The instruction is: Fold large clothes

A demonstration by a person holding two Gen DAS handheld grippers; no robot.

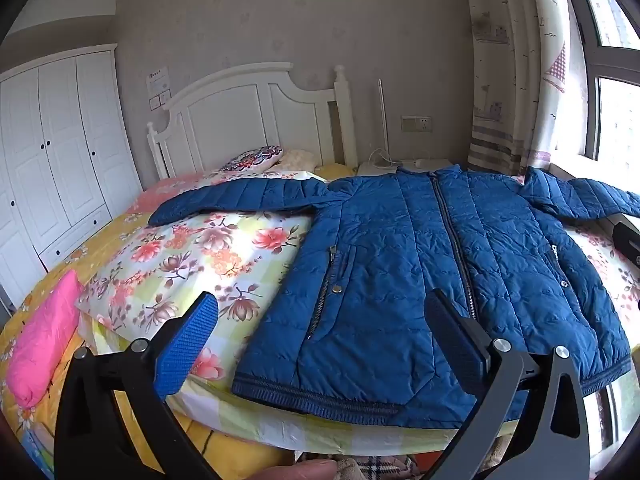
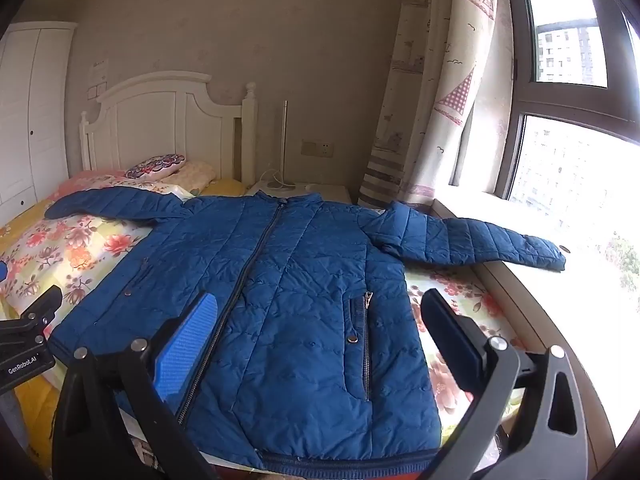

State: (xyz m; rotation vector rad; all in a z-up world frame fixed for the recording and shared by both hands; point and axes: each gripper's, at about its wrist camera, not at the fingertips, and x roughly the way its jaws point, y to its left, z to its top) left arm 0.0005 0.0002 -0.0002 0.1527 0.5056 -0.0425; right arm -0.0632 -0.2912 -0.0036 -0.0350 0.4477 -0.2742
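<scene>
A blue quilted jacket [image 1: 420,264] lies flat, front up and zipped, on the floral quilt [image 1: 192,252], both sleeves spread out. It also shows in the right wrist view [image 2: 280,292]; its right sleeve [image 2: 472,244] reaches onto the window sill. My left gripper [image 1: 324,320] is open and empty, above the jacket's lower left part near the hem. My right gripper [image 2: 320,320] is open and empty, above the jacket's lower right part by the pocket zip. The left gripper's body [image 2: 28,328] shows at the left edge of the right wrist view.
A pink rolled cloth [image 1: 44,336] lies on the yellow sheet at the left. Pillows [image 1: 256,158] sit by the white headboard [image 1: 248,116]. A white wardrobe [image 1: 52,152] stands at the left. A nightstand [image 2: 320,190], curtain [image 2: 424,100] and window sill [image 2: 532,280] are at the right.
</scene>
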